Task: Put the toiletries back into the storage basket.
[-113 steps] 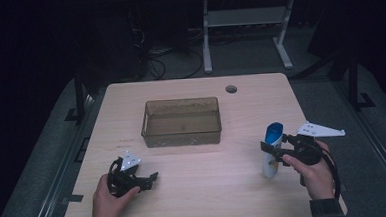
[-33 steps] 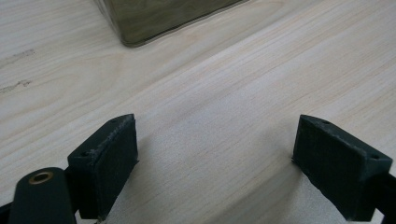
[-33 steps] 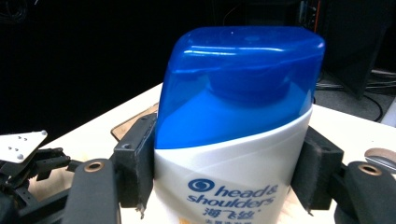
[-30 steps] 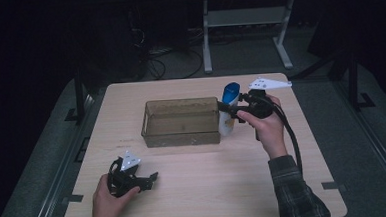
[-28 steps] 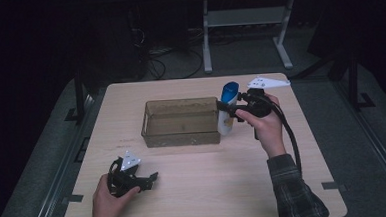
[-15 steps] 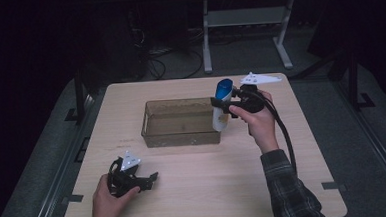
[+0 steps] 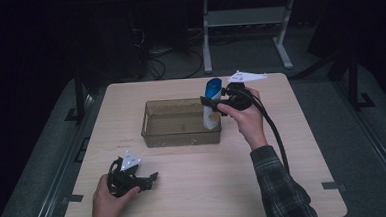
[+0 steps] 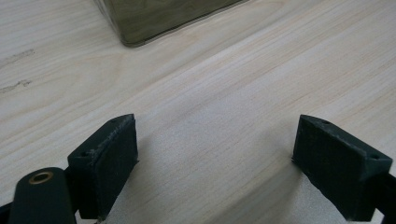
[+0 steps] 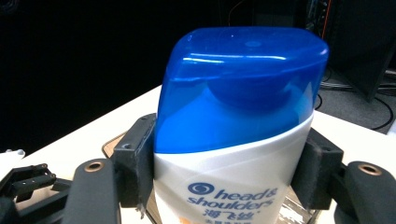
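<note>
Moved: right tool (image 7: 216, 103) has carried the bottle (image 7: 212, 105) leftward, over the bin's (image 7: 181, 135) right end | clamped on bottle, upright | left tool (image 7: 143, 179) spread wide, resting on surface (image 7: 225, 187) | bottle base hidden behind bin wall.

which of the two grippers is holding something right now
The right gripper: its jaws clamp the white shampoo bottle with a blue cap at the clear brown bin. The left gripper rests open on the wooden table.
</note>
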A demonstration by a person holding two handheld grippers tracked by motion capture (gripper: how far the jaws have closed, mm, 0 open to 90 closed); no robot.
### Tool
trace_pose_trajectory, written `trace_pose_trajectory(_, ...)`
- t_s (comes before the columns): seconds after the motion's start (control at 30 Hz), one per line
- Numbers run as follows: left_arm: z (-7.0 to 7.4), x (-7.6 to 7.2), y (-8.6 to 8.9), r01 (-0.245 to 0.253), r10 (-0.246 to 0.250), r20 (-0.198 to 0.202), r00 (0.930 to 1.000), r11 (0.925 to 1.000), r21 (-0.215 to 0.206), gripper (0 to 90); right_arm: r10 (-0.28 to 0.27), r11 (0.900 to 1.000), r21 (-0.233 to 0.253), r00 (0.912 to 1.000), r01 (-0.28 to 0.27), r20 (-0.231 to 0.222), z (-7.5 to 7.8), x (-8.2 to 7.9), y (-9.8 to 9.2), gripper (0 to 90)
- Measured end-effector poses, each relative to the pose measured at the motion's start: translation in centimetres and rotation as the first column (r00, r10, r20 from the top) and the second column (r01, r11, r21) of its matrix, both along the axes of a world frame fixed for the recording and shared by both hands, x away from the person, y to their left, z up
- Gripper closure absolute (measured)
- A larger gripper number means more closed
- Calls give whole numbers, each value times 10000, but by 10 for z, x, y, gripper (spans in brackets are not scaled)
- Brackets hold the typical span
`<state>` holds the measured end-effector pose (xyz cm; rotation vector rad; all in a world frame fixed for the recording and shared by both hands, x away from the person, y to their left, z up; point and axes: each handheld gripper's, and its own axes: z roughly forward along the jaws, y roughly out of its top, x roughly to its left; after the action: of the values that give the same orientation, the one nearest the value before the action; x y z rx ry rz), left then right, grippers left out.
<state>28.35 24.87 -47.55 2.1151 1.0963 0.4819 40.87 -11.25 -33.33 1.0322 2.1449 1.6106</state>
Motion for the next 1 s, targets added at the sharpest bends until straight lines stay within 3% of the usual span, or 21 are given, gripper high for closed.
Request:
trace_pose_trajectory(0.67, 0, 0, 0, 48, -48, -15, 10000, 10000, 49, 126, -246, 9988, -431, 9988, 228, -427, -22, 9, 3, 336)
trace_pose_trajectory(1.0, 0, 0, 0, 41, -41, -26, 10000, 10000, 39, 127, -130, 9962, -867, 9975, 70, -698, -31, 11, 7, 335)
